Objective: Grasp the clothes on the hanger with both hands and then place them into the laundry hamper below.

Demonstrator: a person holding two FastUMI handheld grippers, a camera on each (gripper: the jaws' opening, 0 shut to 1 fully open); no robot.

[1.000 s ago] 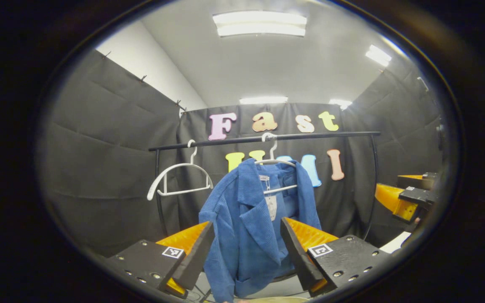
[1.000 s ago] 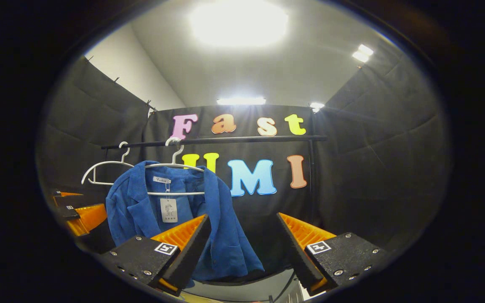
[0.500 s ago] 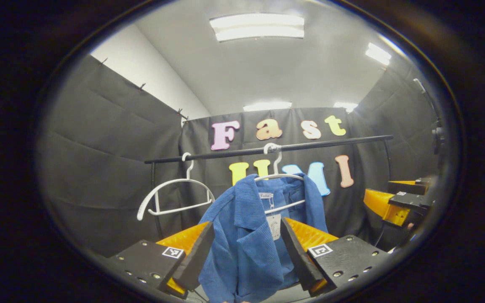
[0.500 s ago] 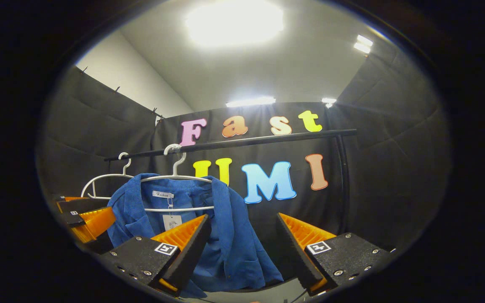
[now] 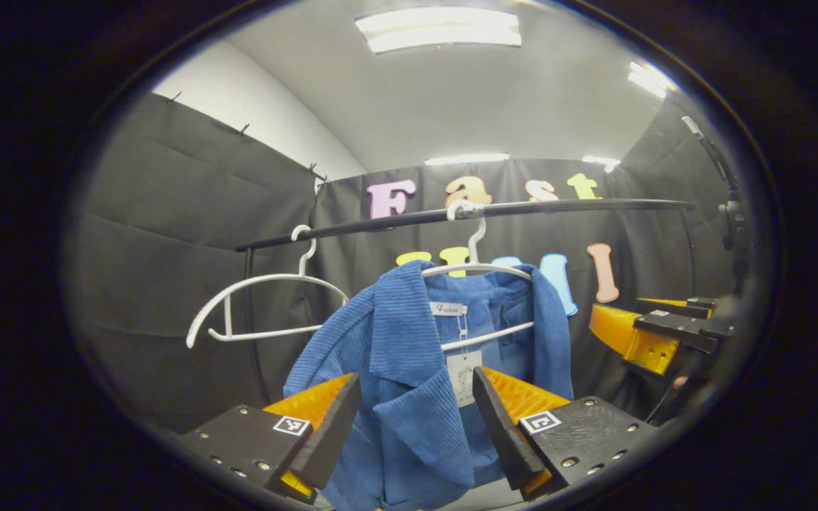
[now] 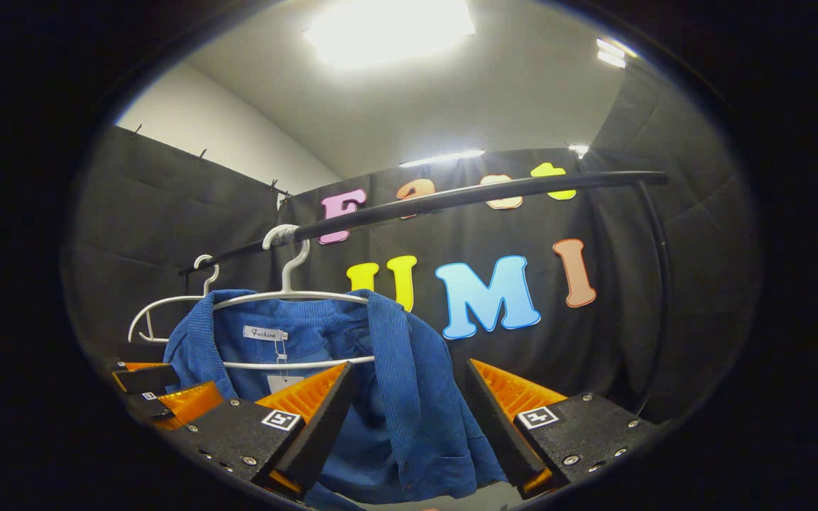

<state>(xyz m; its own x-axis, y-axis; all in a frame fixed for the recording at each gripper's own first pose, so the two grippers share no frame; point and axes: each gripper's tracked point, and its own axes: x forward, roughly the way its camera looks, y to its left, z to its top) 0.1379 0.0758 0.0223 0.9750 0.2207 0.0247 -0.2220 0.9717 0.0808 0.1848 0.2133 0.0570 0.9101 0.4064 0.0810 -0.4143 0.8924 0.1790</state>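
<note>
A blue corduroy jacket [image 5: 398, 369] [image 6: 409, 397] hangs on a white hanger [image 5: 476, 268] [image 6: 288, 294] from a black rail [image 5: 558, 206] [image 6: 487, 191]. In the left gripper view my left gripper [image 5: 416, 419] is open, its fingers framing the jacket's left lapel a little in front of the cloth. In the right gripper view my right gripper [image 6: 409, 419] is open too, with the jacket's right front panel between its fingers. The right gripper [image 5: 654, 333] also appears at the right edge of the left gripper view, and the left gripper [image 6: 167, 390] at the lower left of the right gripper view.
An empty white hanger [image 5: 260, 305] [image 6: 160, 312] hangs on the rail to the left of the jacket. The rail's upright posts [image 5: 251, 312] [image 6: 661, 284] stand at each end. Black cloth walls close the booth on all sides.
Both grippers have moved closer to the jacket and rail, which now look larger and higher in both views. Both stay open.
</note>
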